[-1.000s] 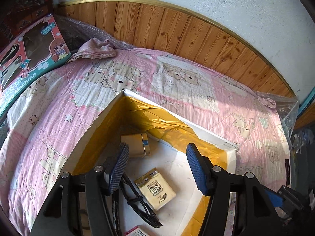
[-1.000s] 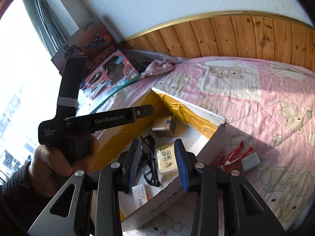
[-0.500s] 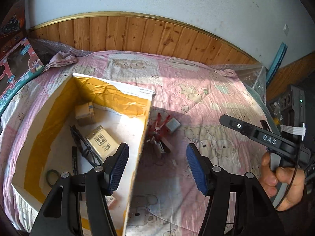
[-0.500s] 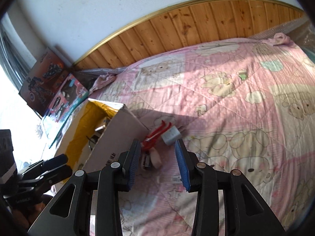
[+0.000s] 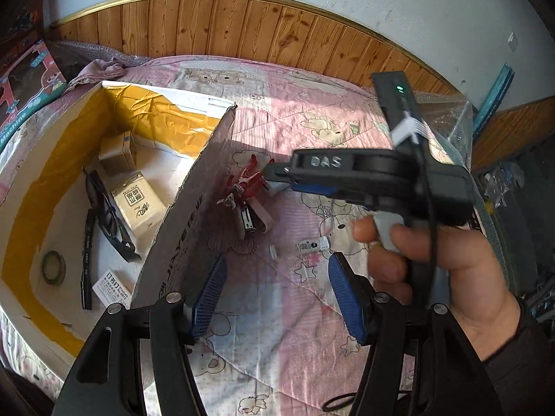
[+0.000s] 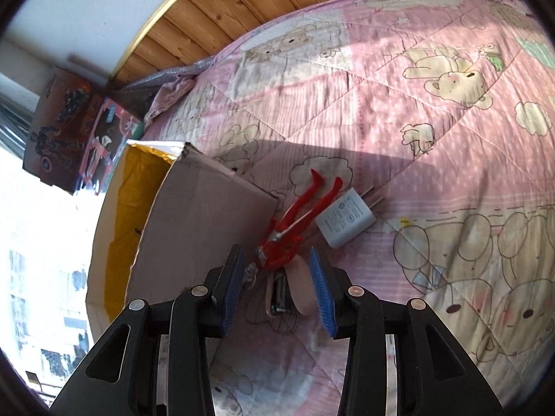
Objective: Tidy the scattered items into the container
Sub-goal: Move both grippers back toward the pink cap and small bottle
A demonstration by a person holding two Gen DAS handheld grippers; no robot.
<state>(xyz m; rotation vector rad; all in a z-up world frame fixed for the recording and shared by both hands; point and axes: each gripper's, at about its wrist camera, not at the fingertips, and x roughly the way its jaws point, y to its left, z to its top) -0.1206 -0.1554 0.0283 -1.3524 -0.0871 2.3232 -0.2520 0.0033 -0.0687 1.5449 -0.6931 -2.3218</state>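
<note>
An open cardboard box [image 5: 194, 187] lined with yellow tape lies on the pink bed. It holds a tissue pack [image 5: 137, 204], black glasses [image 5: 111, 222], a small brown box [image 5: 116, 152], a pen [image 5: 86, 260] and a tape roll [image 5: 53, 267]. Just outside its right wall lie red pliers [image 6: 301, 215], a white charger [image 6: 345, 216] and a pink stapler [image 6: 288, 287]. My right gripper [image 6: 277, 291] is open, low over the stapler and the pliers' head. My left gripper [image 5: 277, 298] is open over bare quilt. A small white tube [image 5: 312, 244] lies ahead of it.
A person's hand [image 5: 433, 260] holds the right gripper's handle in front of the left camera. Toy boxes [image 5: 27, 83] lean at the bed's left end. A wooden headboard [image 5: 242, 27] runs behind. A black hair tie [image 5: 336, 402] lies near the front edge.
The left view has swung right, from inside the box to the quilt beside it. My right gripper has come down close over the pliers and stapler. Both stay open.
</note>
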